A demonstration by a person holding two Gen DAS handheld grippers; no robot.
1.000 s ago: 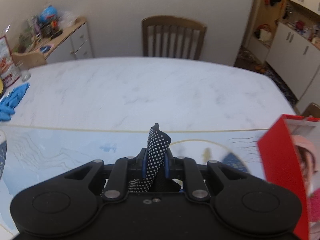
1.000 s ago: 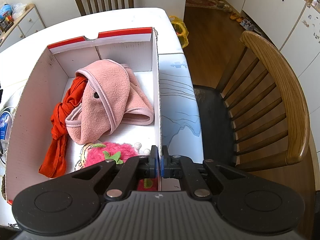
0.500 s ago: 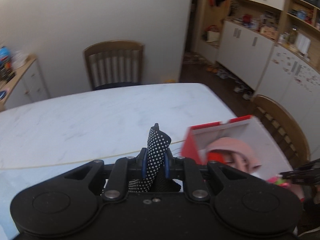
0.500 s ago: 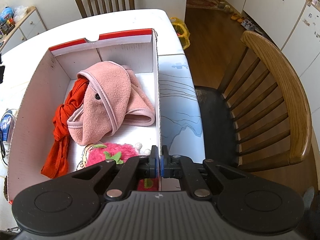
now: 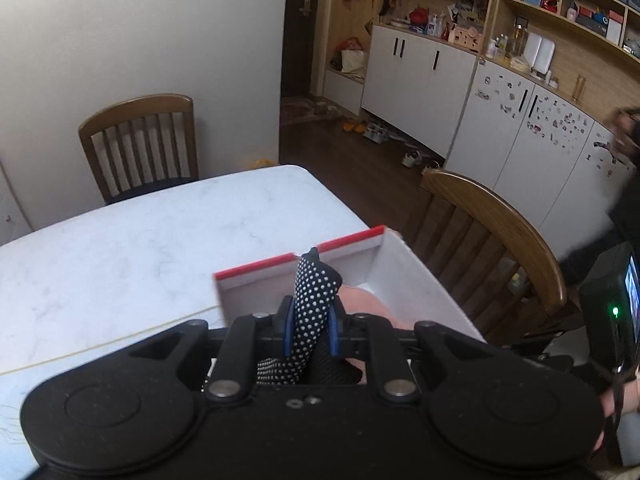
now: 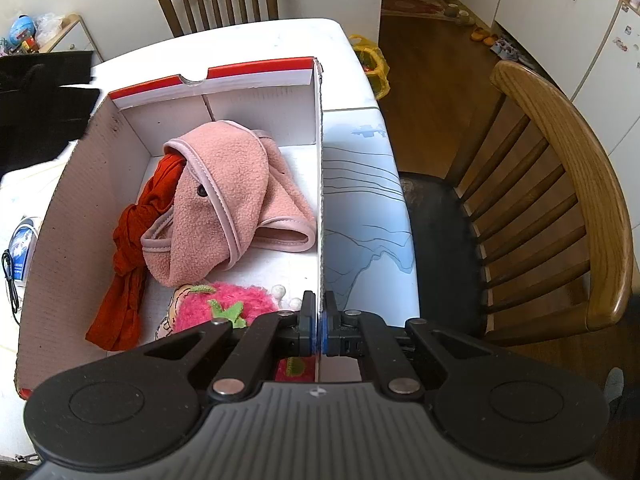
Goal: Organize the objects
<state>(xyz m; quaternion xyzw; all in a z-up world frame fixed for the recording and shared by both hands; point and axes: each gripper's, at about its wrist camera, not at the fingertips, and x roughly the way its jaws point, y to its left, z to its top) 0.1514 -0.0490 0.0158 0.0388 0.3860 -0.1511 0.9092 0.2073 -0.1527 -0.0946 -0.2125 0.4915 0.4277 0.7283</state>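
My left gripper (image 5: 311,332) is shut on a black white-dotted cloth (image 5: 314,300) and holds it over the near side of the red-rimmed white cardboard box (image 5: 416,276). My right gripper (image 6: 319,322) is shut on the box's right wall (image 6: 320,184), pinching its edge. Inside the box lie a pink fleece garment (image 6: 232,192), an orange-red cloth (image 6: 128,248) and a pink fuzzy strawberry toy (image 6: 224,306). The left gripper's black body (image 6: 40,108) shows at the left of the right wrist view, above the box's left wall.
The box stands on a white marble table (image 5: 120,256) with a blue-patterned mat (image 6: 360,208). A wooden chair (image 6: 560,184) is right of the table, another chair (image 5: 140,140) behind it. A small blue-white device with a cable (image 6: 20,248) lies left of the box.
My left gripper has swung right with the dotted cloth, from over the bare table to over the box. My right gripper has kept its hold on the box wall.
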